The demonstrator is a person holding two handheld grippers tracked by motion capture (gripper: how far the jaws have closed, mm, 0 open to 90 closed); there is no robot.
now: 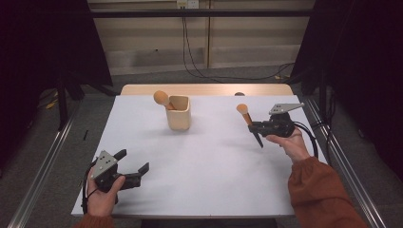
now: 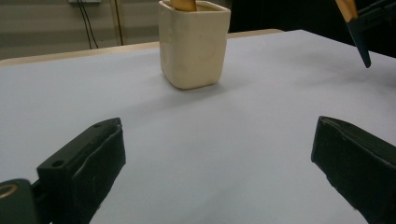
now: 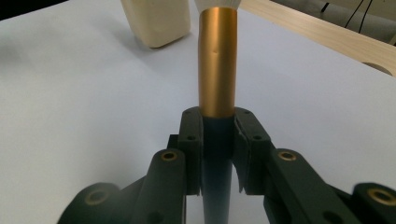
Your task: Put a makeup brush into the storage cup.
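On the white table (image 1: 204, 166) a cream cup (image 1: 179, 113) already holds one brush (image 1: 161, 99). The right gripper (image 1: 259, 127) pinches a second brush (image 1: 247, 115) above the table, apparently still to go in, while the left gripper (image 1: 134, 161) waits with jaws spread.

I see worktop (image 1: 204, 156) evenly lit from overhead, soft faint shadows; surrounding room dim, near black. Close jaws slightly blurred in both gripper views; no glare.
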